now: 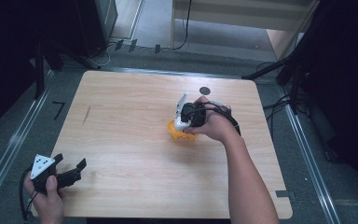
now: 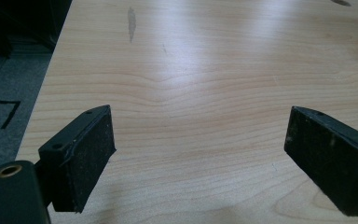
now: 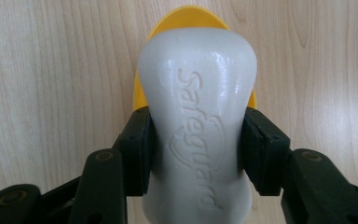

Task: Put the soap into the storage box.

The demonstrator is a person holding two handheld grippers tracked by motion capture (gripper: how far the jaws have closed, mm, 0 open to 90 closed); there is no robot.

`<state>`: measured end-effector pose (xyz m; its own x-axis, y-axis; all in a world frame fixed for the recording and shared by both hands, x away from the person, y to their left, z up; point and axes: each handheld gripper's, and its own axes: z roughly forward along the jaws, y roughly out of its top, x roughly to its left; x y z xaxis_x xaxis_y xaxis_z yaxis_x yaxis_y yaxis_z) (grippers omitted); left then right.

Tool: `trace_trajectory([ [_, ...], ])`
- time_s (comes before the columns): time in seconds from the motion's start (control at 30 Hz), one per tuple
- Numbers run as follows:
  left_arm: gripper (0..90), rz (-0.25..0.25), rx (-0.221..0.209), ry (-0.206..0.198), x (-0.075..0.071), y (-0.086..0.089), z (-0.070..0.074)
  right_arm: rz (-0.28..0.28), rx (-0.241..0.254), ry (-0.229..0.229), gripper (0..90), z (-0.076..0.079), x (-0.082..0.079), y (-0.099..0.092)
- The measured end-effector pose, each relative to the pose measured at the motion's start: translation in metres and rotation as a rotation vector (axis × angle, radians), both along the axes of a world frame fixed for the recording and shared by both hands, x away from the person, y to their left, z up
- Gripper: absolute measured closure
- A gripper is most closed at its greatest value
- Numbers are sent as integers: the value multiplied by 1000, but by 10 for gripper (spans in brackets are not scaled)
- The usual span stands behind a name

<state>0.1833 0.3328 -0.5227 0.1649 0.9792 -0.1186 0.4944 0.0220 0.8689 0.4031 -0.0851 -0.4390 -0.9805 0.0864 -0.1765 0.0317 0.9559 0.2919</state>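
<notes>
A white soap bar [image 3: 198, 93] embossed "Safeguard" sits between the pads [image 3: 137, 149] of my right gripper [image 3: 196, 154], which is shut on its sides. Directly beneath it lies a yellow soap dish [image 3: 186, 16]; the bar hides most of it, and I cannot tell whether they touch. From above, the right gripper [image 1: 182, 122] points down over the yellow dish [image 1: 175, 134] near the table's middle, with the soap bar [image 1: 180, 124] at its tip. My left gripper [image 1: 71, 161] rests at the table's near-left corner, open, its fingers [image 2: 86, 154] wide apart over bare wood.
The light wooden table [image 1: 130, 107] has a small dark round mark [image 1: 205, 90] behind the dish and a faint streak [image 1: 87, 114] at the left. Black stands and cables ring the table on the grey floor.
</notes>
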Motion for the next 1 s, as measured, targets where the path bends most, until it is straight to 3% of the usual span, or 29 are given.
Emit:
trace_trajectory([
  [0.5, 89, 0, -2, -1, 0, 0, 0, 39, -31, -36, 509, -13, 6, 4],
  [1.0, 89, 0, -2, -2, 0, 0, 0, 52, -49, -27, 509, -25, 9, 10],
])
